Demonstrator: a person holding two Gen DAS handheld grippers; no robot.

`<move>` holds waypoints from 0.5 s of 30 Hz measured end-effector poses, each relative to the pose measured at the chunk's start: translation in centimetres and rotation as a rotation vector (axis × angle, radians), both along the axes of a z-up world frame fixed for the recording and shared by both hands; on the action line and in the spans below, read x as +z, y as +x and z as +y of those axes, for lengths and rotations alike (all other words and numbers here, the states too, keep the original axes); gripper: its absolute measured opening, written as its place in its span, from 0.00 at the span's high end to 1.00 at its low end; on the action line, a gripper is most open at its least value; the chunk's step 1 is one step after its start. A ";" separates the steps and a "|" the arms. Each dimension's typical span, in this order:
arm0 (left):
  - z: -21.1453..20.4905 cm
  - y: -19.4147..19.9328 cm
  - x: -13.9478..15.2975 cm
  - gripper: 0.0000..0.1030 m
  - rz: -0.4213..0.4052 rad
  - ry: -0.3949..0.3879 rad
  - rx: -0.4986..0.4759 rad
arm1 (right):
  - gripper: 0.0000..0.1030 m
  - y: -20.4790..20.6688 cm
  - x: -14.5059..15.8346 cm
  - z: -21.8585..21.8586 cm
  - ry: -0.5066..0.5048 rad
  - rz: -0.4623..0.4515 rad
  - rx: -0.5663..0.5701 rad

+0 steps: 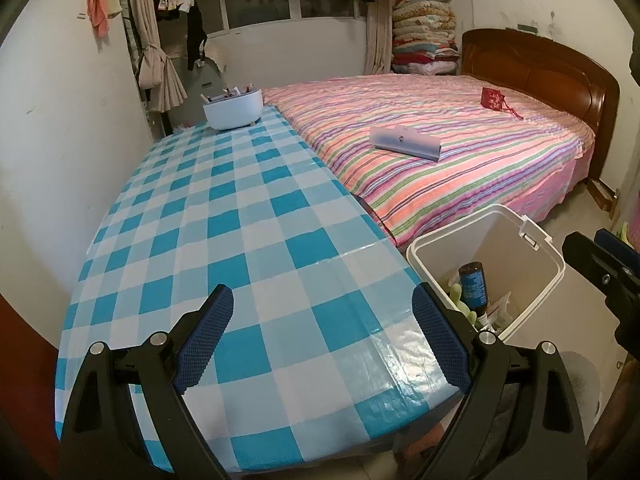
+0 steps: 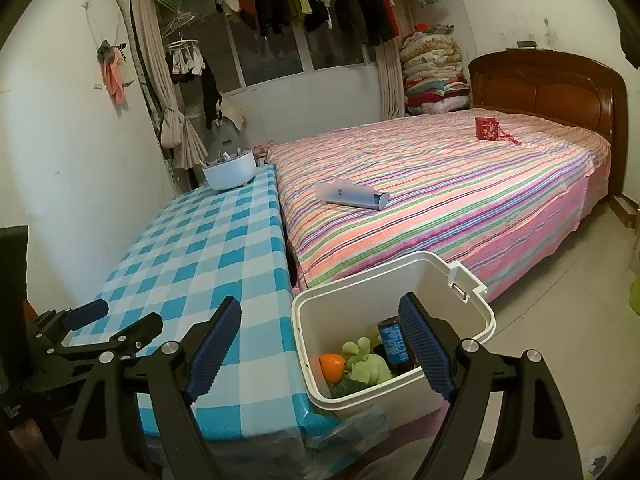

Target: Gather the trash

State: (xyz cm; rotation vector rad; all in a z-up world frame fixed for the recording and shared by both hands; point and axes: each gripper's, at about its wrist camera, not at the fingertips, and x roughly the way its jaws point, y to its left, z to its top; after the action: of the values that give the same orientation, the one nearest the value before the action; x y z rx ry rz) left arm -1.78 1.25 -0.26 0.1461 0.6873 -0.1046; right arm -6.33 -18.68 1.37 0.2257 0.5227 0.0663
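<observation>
A white trash bin (image 2: 416,258) stands on the floor between the checked table and the bed, lid off. Inside lie an orange (image 2: 332,364), a green soft thing (image 2: 366,364) and a dark bottle with a blue label (image 2: 392,340). My right gripper (image 2: 320,304) hovers open above the bin's near rim, nothing between its blue pads. My left gripper (image 1: 322,296) is open and empty over the near end of the blue-and-white checked table (image 1: 224,208). The bin (image 1: 532,256) and bottle (image 1: 472,284) show to its right. Each gripper appears in the other's view: the left gripper (image 2: 128,316), the right gripper (image 1: 596,244).
A white bowl (image 1: 232,110) with small items stands at the table's far end. The bed with a striped sheet (image 2: 440,200) carries a pale blue box (image 2: 352,196) and a red pouch (image 2: 486,128). A wall runs along the table's left side; bare floor lies right of the bin.
</observation>
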 end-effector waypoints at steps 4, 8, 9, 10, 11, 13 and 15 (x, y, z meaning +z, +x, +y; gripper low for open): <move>-0.3 0.7 -0.5 0.13 0.014 0.002 -0.010 | 0.23 0.3 -0.3 -0.2 0.002 0.006 -0.001; -0.5 1.3 -0.9 0.13 0.024 0.009 -0.016 | 0.23 0.8 -0.6 -0.6 0.010 0.018 -0.005; -0.6 1.6 -0.9 0.13 0.026 0.010 -0.018 | 0.23 1.0 -0.6 -0.6 0.010 0.020 -0.005; -0.6 1.7 -0.9 0.13 0.027 0.009 -0.018 | 0.23 1.1 -0.7 -0.7 0.009 0.024 -0.006; -0.6 1.8 -0.9 0.13 0.027 0.007 -0.018 | 0.23 1.3 -0.7 -0.7 0.010 0.026 -0.006; -0.8 2.1 -1.0 0.13 0.032 0.007 -0.024 | 0.23 1.6 -0.8 -0.9 0.014 0.030 -0.007; -1.0 2.4 -1.0 0.13 0.032 0.017 -0.025 | 0.23 1.9 -0.9 -1.0 0.016 0.034 -0.008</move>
State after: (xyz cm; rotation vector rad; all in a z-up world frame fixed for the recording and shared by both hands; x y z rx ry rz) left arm 0.60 0.27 -1.30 0.1697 0.7189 -0.1254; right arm -4.44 -19.68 0.46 0.2453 0.5550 0.0591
